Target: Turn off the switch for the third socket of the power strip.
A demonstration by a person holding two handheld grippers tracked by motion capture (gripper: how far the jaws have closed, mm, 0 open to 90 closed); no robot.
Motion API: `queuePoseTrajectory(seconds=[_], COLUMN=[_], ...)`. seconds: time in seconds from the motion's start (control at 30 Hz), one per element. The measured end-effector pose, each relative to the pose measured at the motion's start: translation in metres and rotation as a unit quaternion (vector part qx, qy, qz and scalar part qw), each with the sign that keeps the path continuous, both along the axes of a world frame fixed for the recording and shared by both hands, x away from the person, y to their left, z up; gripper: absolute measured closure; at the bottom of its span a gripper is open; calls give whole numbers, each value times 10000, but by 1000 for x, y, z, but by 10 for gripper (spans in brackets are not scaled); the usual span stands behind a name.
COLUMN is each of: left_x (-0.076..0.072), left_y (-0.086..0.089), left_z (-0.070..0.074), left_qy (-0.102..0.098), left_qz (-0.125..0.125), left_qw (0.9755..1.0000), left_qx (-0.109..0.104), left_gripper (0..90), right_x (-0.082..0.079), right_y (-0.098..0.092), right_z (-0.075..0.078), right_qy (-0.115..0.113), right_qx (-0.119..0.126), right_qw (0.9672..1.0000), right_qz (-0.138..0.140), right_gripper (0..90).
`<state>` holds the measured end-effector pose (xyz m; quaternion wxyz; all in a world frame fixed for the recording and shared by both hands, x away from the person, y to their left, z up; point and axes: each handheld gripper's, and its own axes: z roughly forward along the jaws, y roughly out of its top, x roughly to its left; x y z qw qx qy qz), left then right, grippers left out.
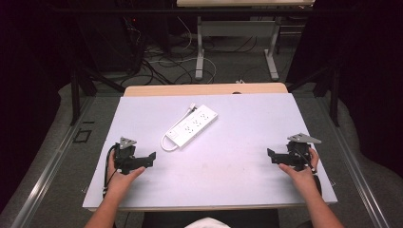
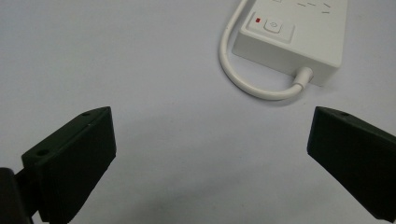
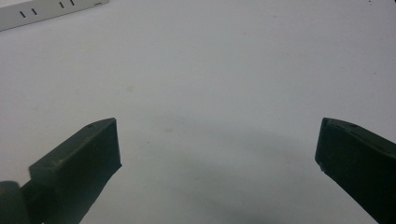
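Two grippers: both rest low on the worktop [image 1: 237, 161] at its near corners, each held in one of the person's hands, jaws spread wide with nothing between them.
Worktop: pale sheet, bare apart from one white power strip [image 1: 192, 126] lying diagonally a little left of centre.
Power strip: flat on its back, sockets up, its switch end toward the left gripper [image 1: 153, 157]; in the left gripper view the strip [image 2: 299, 37] sits beyond and to the right of the jaws, apart from them.
Right gripper: the right gripper [image 1: 269, 156] is well apart from the strip; its own view catches an edge of the strip [image 3: 46, 11] far up at the left.
Cord: a short white cord [image 2: 247, 84] loops out of the switch end and curls along the strip's side, nearest to the left gripper.
Step in hand, as I judge it: a first reach toward the strip, likely by the left gripper.
Doing it well: come in across the narrow width of the body, keep the cord loop out from between the jaws, and close squarely so the strip does not skid.
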<state>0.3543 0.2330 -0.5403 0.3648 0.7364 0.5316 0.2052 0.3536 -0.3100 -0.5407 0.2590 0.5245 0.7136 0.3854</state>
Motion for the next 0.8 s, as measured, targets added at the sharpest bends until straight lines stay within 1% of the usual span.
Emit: queuePoseTrajectory(seconds=[0.03, 0.1, 0.13, 0.17, 0.2, 0.23, 0.27, 0.33, 0.4, 0.43, 0.5, 0.57, 0.6, 0.67, 0.7, 0.73, 0.8], left_x=[1, 2, 2, 2, 2, 1, 0, 0, -1, -1, -2, -2, -3, -4, -5, -5, -5], left_y=[0, 0, 0, 0, -1, -1, -1, -2, -2, -2, -3, -5, -6, -7, -8, -9, -10], left_z=[-1, -1, -1, -1, -2, -2, -1, -1, 1, 0, 1, 1, 1, 2, 2, 3, 3], left_qy=[-57, -45, -7, -9, -43, -18, 13, -55, -5, -11, 13, 3, -39, -12, -25, -26, -51], left_qz=[28, 48, 32, 41, 58, 71, 62, 71, 35, 22, -4, 4, -8, -91, -87, -110, -159], left_qw=[10000, 10000, 10000, 10000, 10000, 10000, 10000, 10000, 10000, 10000, 10000, 10000, 10000, 10000, 10000, 9999, 9999], left_qx=[-24, -45, -49, -47, -44, 2, 16, 22, 32, 36, -31, -59, -49, 0, 2, 13, 19], left_gripper=[11, 11, 11, 12, 11, 11, 11, 11, 12, 13, 28, 31, 40, 62, 62, 72, 87], right_x=[-1, -2, -3, -4, -4, -4, -6, -6, -7, -7, -7, -8, -8, -10, -10, -11, -11], right_y=[1, 3, 3, 4, 4, 4, 5, 5, 5, 6, 7, 8, 9, 11, 11, 11, 10], right_z=[0, 0, 0, 0, 0, 0, -1, 0, 0, 1, 1, 1, 0, 0, 0, 0, 0], right_qy=[-19, -24, -26, -41, 14, 14, 69, 22, 17, -7, -38, -23, 1, 22, 22, -4, -18], right_qx=[-35, -15, -1, 13, 15, 15, 45, -6, 0, 7, -20, -25, -44, -41, -41, -93, -78], right_qw=[10000, 10000, 10000, 10000, 10000, 10000, 10000, 10000, 10000, 10000, 10000, 10000, 10000, 10000, 10000, 9999, 10000], right_qz=[16, 33, 52, 8, 7, 7, -9, -29, -35, -41, -50, -57, -56, -44, -44, -49, -42], right_gripper=[0, 0, 0, 0, 0, 0, 0, 0, 0, 0, 0, 0, 0, 0, 0, 0, 0])
